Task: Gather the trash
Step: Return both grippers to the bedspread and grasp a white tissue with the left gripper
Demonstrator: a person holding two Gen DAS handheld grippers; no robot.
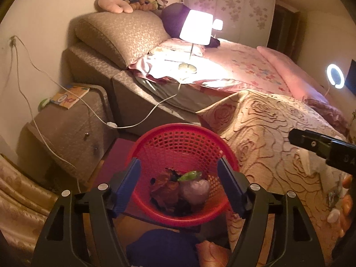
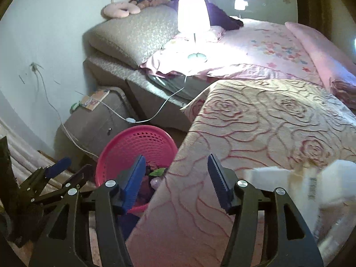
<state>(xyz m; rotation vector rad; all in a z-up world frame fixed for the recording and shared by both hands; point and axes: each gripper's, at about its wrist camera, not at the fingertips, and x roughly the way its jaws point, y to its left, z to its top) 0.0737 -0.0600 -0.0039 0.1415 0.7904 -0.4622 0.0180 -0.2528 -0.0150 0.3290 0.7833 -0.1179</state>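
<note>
"Are they dropping stuff?"
"Yes. The left hand-held gripper [image 1: 179, 188] hangs wide open and empty over the bin [image 1: 178, 219], trash inside. The right hand-held gripper [image 2: 175, 173] is half open, empty too."
"Next?"
"Probably the white scraps [image 2: 311, 178] on the bed [image 2: 255, 115], right of the bin."

Basket [image 1: 178, 146] on floor beside bed [image 1: 267, 120]; trash [image 1: 178, 189] in it; nightstand [image 1: 73, 129] at 10 o'clock; lamp [image 1: 195, 31] on bed, 12 o'clock.

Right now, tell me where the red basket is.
The red basket sits on the floor below the left gripper, between the bedside cabinet and the rose-patterned bedspread.
</note>
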